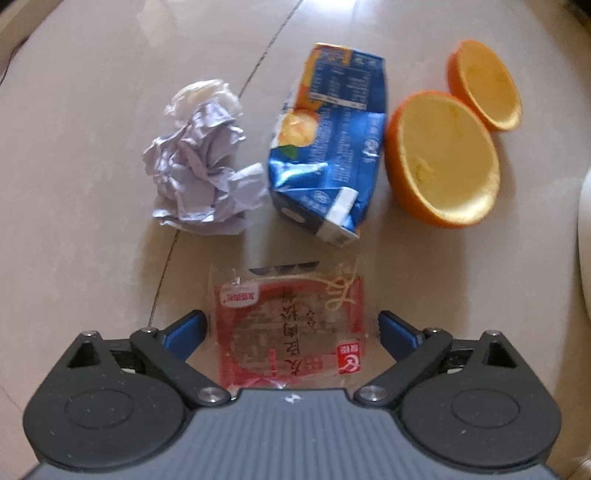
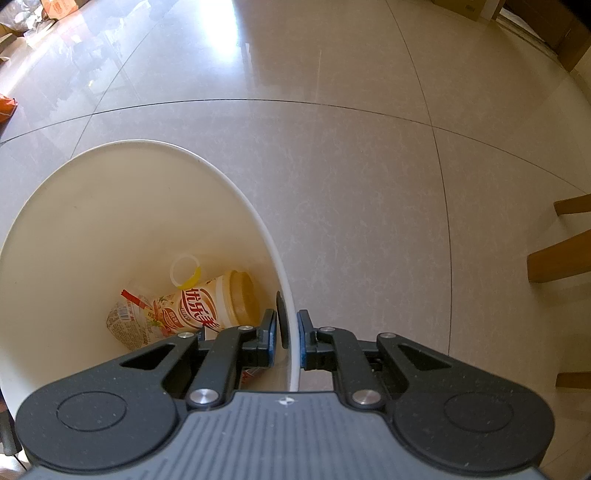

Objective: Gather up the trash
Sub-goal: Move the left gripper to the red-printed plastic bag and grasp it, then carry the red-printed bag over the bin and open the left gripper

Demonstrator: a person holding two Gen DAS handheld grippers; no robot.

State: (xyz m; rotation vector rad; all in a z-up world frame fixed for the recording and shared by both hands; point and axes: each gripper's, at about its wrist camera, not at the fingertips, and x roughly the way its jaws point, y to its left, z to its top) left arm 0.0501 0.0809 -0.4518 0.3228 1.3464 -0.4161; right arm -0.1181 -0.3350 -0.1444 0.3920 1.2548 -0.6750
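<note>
A red and clear snack wrapper (image 1: pixel 288 332) lies flat on the tiled floor between the fingers of my left gripper (image 1: pixel 291 314), which is open with a gap on each side of the wrapper. Beyond it lie a crumpled paper ball (image 1: pixel 201 162), a crushed blue juice carton (image 1: pixel 328 147) and two hollow orange peel halves (image 1: pixel 443 158) (image 1: pixel 484 85). My right gripper (image 2: pixel 288 325) is shut on the rim of a white bin (image 2: pixel 110 206), one finger inside and one outside. In the bin lie a milk tea cup (image 2: pixel 210 302) and a printed packet (image 2: pixel 129 321).
The white bin's edge (image 1: pixel 585 240) shows at the far right of the left wrist view. Wooden furniture legs (image 2: pixel 561 258) stand to the right of the bin. Cardboard boxes (image 2: pixel 465 7) sit far off on the pale tiled floor (image 2: pixel 369 184).
</note>
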